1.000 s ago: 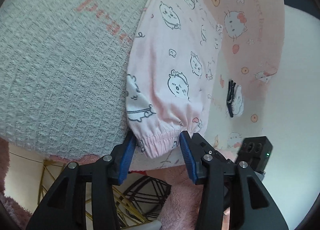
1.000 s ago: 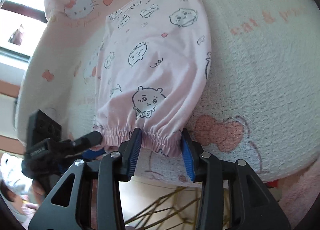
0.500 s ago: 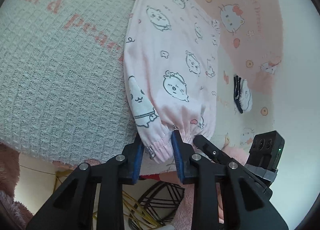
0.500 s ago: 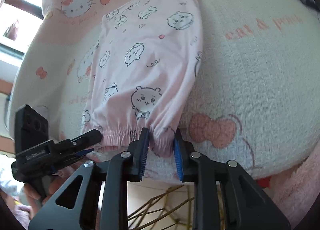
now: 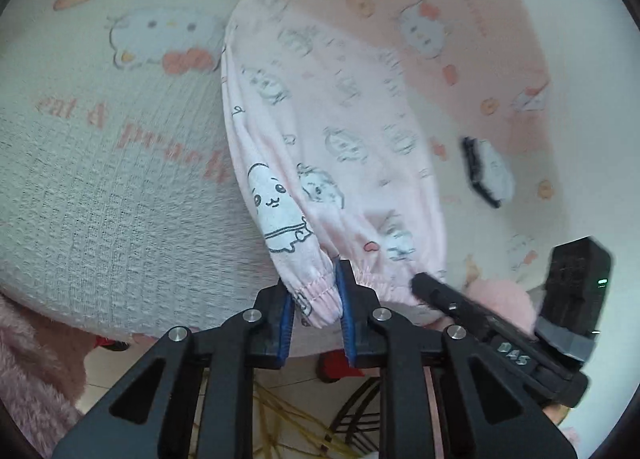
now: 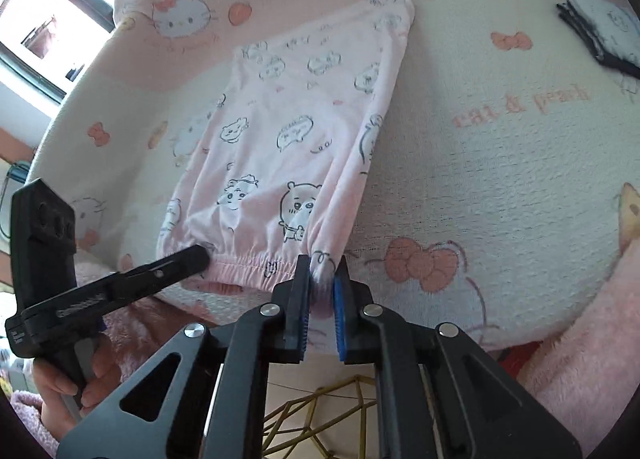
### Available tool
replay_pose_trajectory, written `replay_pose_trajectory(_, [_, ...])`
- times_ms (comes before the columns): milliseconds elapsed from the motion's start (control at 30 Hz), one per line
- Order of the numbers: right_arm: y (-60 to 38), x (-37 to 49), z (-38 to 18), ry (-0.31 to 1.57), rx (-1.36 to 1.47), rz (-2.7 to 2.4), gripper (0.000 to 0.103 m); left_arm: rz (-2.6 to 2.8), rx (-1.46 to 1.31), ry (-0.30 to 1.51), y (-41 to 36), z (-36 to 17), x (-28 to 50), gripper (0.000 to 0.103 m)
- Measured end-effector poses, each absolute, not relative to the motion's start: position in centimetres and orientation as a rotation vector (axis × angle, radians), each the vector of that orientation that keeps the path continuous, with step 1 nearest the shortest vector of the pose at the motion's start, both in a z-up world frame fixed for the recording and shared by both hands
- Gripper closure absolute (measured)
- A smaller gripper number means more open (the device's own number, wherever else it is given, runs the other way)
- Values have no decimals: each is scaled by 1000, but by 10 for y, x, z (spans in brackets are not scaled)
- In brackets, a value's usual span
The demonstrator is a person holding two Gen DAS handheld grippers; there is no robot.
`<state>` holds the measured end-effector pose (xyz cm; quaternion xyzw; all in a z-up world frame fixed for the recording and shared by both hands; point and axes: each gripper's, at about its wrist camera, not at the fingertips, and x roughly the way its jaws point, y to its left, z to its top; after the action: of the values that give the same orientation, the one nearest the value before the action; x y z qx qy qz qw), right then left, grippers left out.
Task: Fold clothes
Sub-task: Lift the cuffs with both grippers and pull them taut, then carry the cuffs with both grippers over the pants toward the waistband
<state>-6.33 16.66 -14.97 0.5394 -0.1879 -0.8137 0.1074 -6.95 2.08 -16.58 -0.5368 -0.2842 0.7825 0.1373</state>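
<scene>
The pink printed garment (image 5: 340, 147) lies spread on the cat-patterned blanket (image 5: 120, 199), its elastic hem at the near edge. The left gripper (image 5: 316, 301) is closing, its blue pads pinching the hem's left corner. Further right, the right gripper (image 6: 322, 291) is closing too, nearly together, with the hem's other corner bunched between its pads. A small folded dark-edged cloth (image 6: 600, 33) lies well apart on the blanket.

surface: my bedspread (image 6: 500, 187), cream waffle weave with pink cat and bow prints | window (image 6: 44, 19): upper left of my right view, daylight coming in | floor (image 6: 320, 419): pale tiles below bed edge | gold wire frame (image 6: 320, 403) on floor
</scene>
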Motion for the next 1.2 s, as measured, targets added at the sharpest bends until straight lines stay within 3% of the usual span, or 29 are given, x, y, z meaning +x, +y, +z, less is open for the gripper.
replay_pose_trajectory(167, [174, -52, -138, -619, 1553, -2384, 94, 2195, -1571, -944, 8, -170, -55, 83])
replay_pose_trajectory(600, [181, -16, -134, -663, 1582, -2290, 94, 2151, -1561, -994, 7, -166, -18, 83])
replay_pose_trajectory(1000, [187, -26, -131, -713, 1585, -2292, 94, 2137, -1546, -938, 20, -157, -51, 83])
replay_pose_trajectory(1200, [187, -83, -113, -714, 1549, -2300, 94, 2157, -1495, -908, 4, -145, -112, 83])
